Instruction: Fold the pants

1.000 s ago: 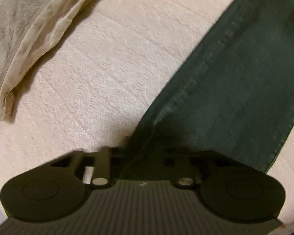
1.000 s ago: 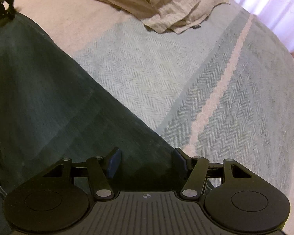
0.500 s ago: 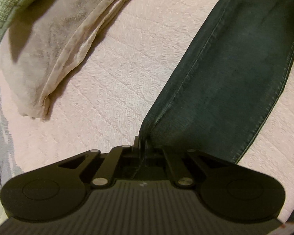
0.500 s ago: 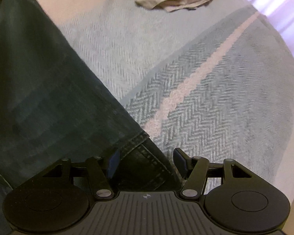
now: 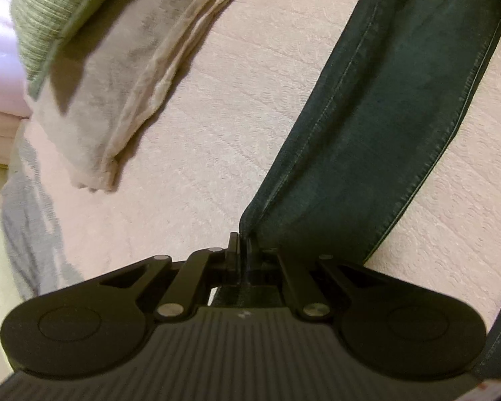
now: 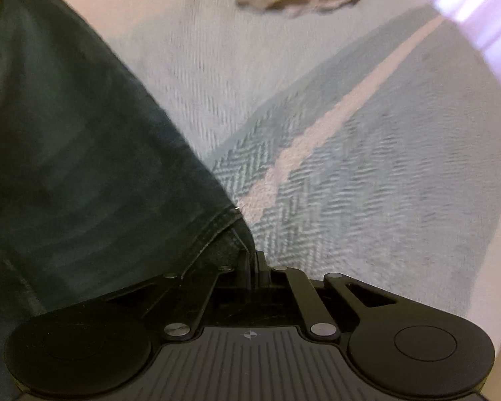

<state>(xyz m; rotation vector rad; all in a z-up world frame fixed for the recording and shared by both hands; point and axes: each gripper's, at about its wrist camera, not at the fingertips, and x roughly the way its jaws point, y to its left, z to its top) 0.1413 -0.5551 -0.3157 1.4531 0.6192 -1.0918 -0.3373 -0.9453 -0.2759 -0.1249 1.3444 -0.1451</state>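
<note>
Dark jeans [image 5: 377,153] stretch ahead of both grippers over quilted bedspread [image 5: 217,107]. Right gripper [image 6: 252,260], open half-second ago, now clamped on hem corner; left gripper [image 5: 242,247] stays clenched on seam edge. Both corners secured, ready for fold-over.

Open pink bedspread [image 5: 217,107] left of my pants [image 5: 377,127], folded beige linen [image 5: 117,77] and green pillow [image 5: 50,10] blocking far left, herringbone blanket [image 6: 384,183] clear ahead of my right.
</note>
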